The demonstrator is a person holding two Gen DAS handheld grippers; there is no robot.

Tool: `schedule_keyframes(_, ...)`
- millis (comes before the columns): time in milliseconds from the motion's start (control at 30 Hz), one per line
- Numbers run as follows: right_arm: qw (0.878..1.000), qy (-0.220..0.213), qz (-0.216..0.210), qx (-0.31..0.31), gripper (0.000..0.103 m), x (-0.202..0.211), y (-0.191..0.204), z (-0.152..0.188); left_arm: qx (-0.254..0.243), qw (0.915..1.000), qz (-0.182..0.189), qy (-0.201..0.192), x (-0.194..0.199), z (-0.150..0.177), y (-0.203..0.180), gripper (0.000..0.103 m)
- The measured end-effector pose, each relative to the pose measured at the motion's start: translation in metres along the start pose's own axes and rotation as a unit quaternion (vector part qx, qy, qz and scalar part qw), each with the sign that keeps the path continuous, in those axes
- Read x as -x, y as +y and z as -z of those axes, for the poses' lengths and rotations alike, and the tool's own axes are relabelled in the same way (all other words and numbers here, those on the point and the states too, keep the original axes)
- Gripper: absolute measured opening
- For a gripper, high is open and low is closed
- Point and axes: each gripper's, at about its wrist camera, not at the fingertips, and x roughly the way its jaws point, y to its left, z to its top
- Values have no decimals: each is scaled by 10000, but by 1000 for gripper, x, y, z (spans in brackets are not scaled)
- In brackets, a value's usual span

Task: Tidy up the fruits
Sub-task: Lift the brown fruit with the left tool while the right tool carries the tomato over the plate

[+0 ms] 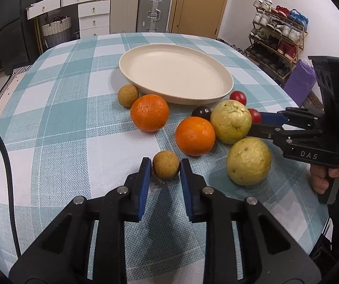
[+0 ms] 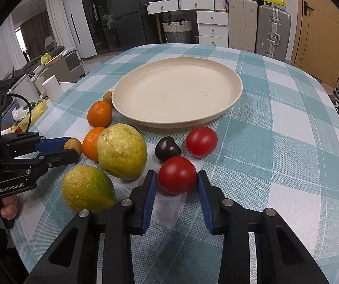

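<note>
A cream plate (image 1: 176, 73) (image 2: 176, 92) lies empty on the checked tablecloth. My left gripper (image 1: 165, 165) has its jaws on both sides of a small brown fruit (image 1: 166, 164) (image 2: 72, 144), touching it. My right gripper (image 2: 177, 177) has its jaws closely around a red tomato (image 2: 177, 174) (image 1: 254, 115) on the table. Near them lie two oranges (image 1: 149, 113) (image 1: 195, 135), two yellow-green guavas (image 1: 231, 121) (image 1: 248, 161), a dark plum (image 2: 167, 149), another tomato (image 2: 201, 141) and a second brown fruit (image 1: 128, 95).
The table's near edge lies just under both grippers. Drawers (image 2: 213, 27), suitcases (image 2: 273, 30) and a door (image 2: 320, 30) stand behind the table. A shoe rack (image 1: 278, 37) stands at the right. A white cylinder (image 2: 52, 87) stands left of the table.
</note>
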Motion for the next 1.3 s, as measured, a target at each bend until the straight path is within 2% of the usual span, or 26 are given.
schedule_keyframes(200, 10000, -49, -58, -2, 32, 3, 0, 2, -37, 9998, 42, -195, 7, -1, -2, 21)
schedule_keyframes(333, 9999, -142, -65, -2, 32, 8, -1, 2, -38, 9999, 22, -156, 6, -1, -2, 21)
schedule_keyframes(633, 9991, -402, -84, -61, 32, 21, -4, -3, 45, 9988, 54, -489, 21, -3, -2, 21)
schedule_keyframes(900, 9971, -726, -93, -225, 32, 35, -8, -18, 21, 9948, 146, -1008, 40, -26, -7, 21)
schedule_keyframes(1300, 9959, -832, -164, -315, 32, 28, -11, -39, -66, 9913, 133, -1307, 31, -71, -15, 21)
